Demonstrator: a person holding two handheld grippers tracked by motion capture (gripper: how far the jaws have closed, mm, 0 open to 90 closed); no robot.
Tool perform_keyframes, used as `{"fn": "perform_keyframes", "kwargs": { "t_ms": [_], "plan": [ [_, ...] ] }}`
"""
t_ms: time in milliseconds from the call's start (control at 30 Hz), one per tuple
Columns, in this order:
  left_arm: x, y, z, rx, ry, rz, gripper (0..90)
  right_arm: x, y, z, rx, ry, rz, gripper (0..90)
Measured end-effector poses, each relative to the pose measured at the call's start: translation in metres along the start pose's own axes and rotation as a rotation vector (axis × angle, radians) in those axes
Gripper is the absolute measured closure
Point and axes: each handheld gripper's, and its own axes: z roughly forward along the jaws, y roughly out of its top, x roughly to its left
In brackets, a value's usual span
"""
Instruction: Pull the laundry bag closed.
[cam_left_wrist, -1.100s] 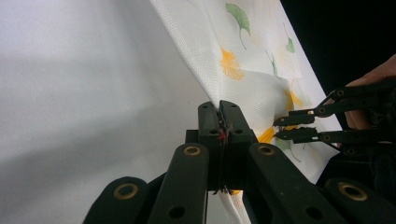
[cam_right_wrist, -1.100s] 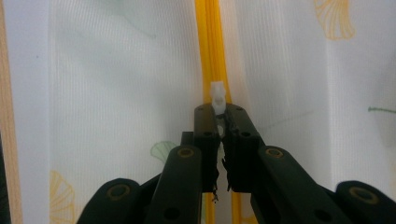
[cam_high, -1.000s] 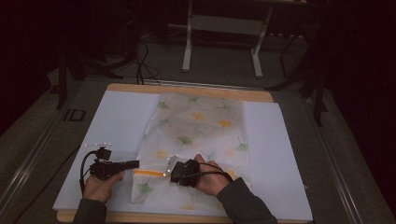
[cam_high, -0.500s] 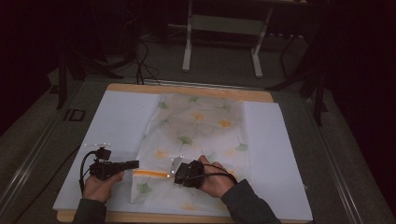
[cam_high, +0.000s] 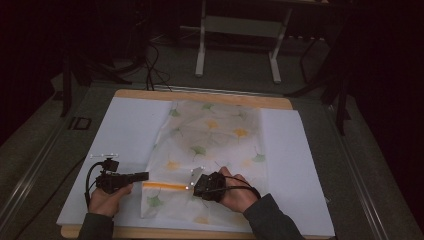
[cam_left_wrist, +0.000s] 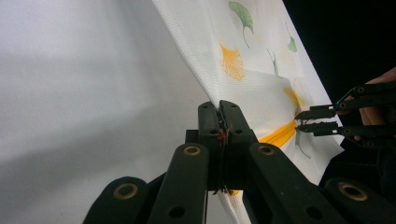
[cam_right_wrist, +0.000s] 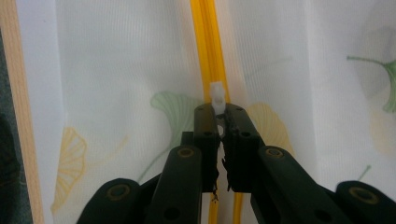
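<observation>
Cloth w/ green and orange leaf print lies down the middle of the white mat on the table; looks like a cover of some sort w/ an orange zipper across its near end, can't tell more than that.

Hard to see: room behind is nearly black, just a metal stand and some cables on the floor; the high view is too small and dim to read the jaws, and the person's forearms get cut off by the bottom edge; in the right gripper view the zipper runs under the jaws so its near part is hidden; the leaf print under the top layer there is faint, seen thru the fabric.

Tongs: left gripper has jaws pressed together w/ the cloth's edge pinched between the tips; the fabric rises out of them, a bit lifted off the mat; in the high view it sits at the zipper's left end, left hand around it. Right gripper also clamped, jaws almost touching, w/ the small white zipper pull sticking out from between the tips; orange zipper goes straight on ahead of it. In the left gripper view the right gripper shows farther off at the right, tips narrow, right on the orange strip; right hand holds it over the cloth's near part.
</observation>
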Motion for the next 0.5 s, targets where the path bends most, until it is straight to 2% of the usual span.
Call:
{"fn": "perform_keyframes", "kwargs": {
  "t_ms": [500],
  "plan": [
    [0.0, 0.0, 0.0, -0.004, 0.001, 0.0, 89.2, -0.003, -0.015, -0.006, -0.004, -0.003, 0.031, 84.6]
  ]
}}
